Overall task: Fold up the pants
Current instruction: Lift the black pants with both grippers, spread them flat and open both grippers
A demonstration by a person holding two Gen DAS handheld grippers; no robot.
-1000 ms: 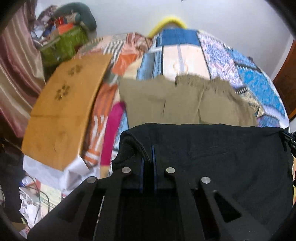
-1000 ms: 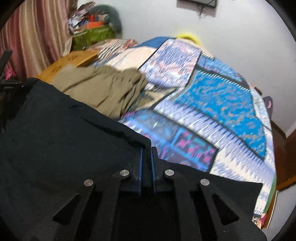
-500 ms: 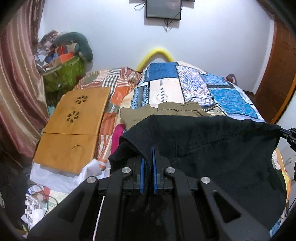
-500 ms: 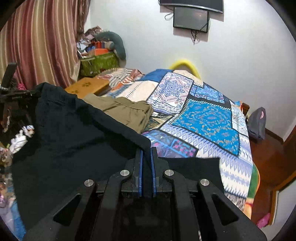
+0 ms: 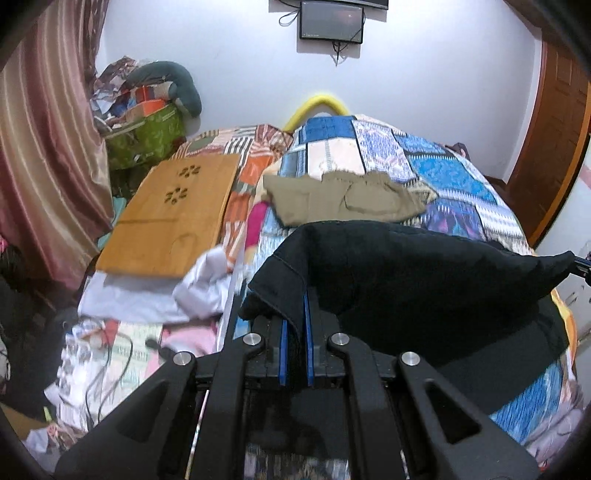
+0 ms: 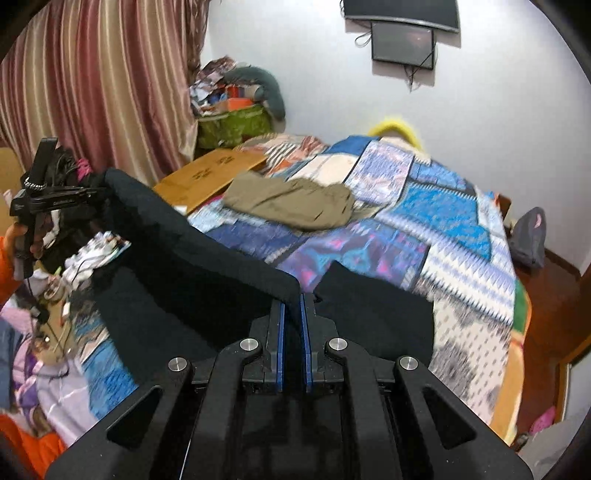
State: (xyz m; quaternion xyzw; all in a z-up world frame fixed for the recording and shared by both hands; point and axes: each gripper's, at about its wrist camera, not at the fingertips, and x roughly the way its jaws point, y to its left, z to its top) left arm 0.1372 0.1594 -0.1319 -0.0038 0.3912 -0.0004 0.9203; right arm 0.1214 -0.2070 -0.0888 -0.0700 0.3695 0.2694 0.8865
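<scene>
Left wrist view — black pants point(image 5: 424, 273) held up over the bed point(image 5: 454, 173).
Left gripper point(image 5: 294, 325) and right gripper point(image 6: 291, 314) each clamp a top corner; the cloth sags between them — olive shorts point(image 5: 343, 197) lie beyond.

We count two grippers: the left gripper point(image 5: 294, 325) and the right gripper point(image 6: 291, 314), each with two blue-edged fingers. We see two pairs of pants: one black pair point(image 5: 424, 273) and one olive pair point(image 5: 343, 199). We count one patchwork quilt point(image 6: 443, 221) and one striped orange blanket point(image 5: 255, 147). We find one wooden board point(image 5: 173, 218) with two flower-shaped cut-outs. On the wall we see two dark screens in the right wrist view, one small screen point(image 6: 402, 46) below one wider screen point(image 6: 402, 13). We count one striped curtain point(image 6: 99, 81), one green bag point(image 6: 232, 127), one yellow hoop point(image 5: 317, 105) and one grey backpack point(image 6: 530, 236).
</scene>
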